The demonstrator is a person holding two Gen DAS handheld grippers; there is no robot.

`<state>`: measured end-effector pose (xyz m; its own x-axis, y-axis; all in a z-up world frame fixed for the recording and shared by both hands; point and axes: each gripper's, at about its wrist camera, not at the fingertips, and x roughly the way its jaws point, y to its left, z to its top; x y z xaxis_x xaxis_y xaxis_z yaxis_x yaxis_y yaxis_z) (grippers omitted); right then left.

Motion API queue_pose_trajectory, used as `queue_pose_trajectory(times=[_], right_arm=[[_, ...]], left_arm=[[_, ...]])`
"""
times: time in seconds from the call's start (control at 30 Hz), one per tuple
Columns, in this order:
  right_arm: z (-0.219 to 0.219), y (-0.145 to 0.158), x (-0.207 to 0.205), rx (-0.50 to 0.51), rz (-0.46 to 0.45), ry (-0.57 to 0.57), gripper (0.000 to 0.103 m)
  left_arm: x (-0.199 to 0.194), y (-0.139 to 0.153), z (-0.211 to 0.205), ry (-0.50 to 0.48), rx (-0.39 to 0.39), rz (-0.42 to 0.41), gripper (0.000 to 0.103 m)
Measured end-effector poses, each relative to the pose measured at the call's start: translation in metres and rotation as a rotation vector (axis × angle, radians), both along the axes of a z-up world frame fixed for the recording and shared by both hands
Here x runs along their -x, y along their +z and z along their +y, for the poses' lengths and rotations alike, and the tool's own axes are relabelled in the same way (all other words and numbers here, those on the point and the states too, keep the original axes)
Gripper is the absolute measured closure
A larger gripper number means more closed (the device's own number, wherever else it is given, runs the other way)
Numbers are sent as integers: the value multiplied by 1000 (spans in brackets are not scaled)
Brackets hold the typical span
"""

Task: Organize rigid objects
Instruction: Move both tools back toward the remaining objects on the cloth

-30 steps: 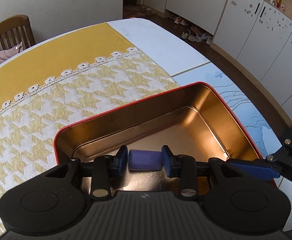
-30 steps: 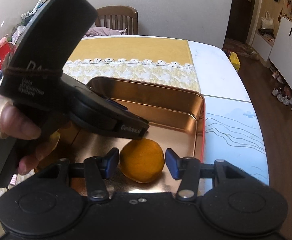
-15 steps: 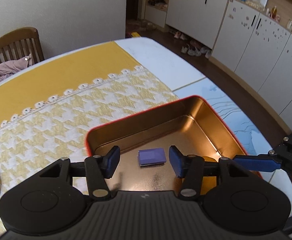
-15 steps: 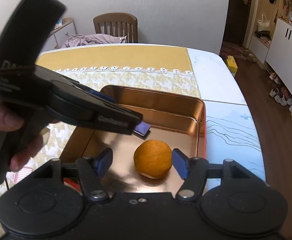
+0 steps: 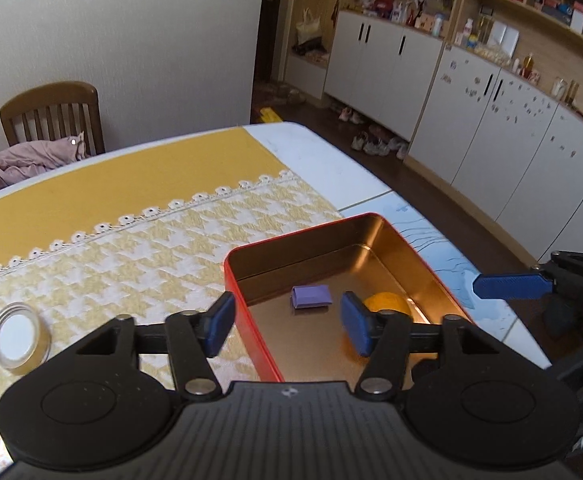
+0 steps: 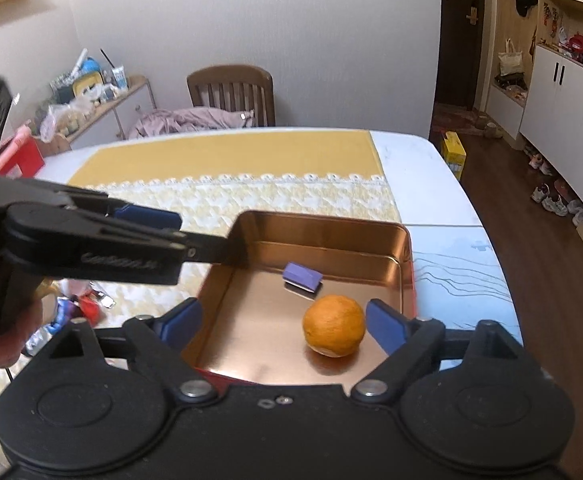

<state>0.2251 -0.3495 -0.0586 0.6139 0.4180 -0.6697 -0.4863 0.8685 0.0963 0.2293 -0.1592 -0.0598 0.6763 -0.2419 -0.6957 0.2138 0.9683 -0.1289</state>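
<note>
Since the purple block [image 6: 302,276] and orange [image 6: 334,331] already lie in the tin [image 6: 323,227], I'm spreading both empty grippers' fingers, left gripper [image 5: 287,326] and right gripper [image 6: 283,326].

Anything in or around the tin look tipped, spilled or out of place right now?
Nothing stands out. The purple block and the orange both rest apart on the floor of the red tin, and both tongs are opening with nothing between them.

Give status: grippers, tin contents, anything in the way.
Left hand-held gripper and right hand-held gripper opening, nothing held. Purple block and orange lie apart in red tin. Nothing blocking.
</note>
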Motion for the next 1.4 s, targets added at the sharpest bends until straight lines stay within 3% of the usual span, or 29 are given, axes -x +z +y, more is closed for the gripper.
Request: queue_pose_trajectory(times=[0.3, 0.73, 0.83, 1.07, 1.4], right_arm=[[8, 16, 31, -60, -34, -26, 6], [58, 15, 71, -60, -45, 31, 4], [69, 11, 76, -66, -32, 35, 4], [100, -5, 90, -42, -17, 85, 3], [140, -46, 103, 54, 38, 151, 3]], left_arm=[[52, 19, 25, 1, 7, -65, 35], [115, 28, 94, 67, 25, -120, 29], [129, 28, 113, 83, 25, -134, 20], [152, 13, 151, 121, 2, -123, 16], [176, -37, 187, 164, -15, -29, 16]])
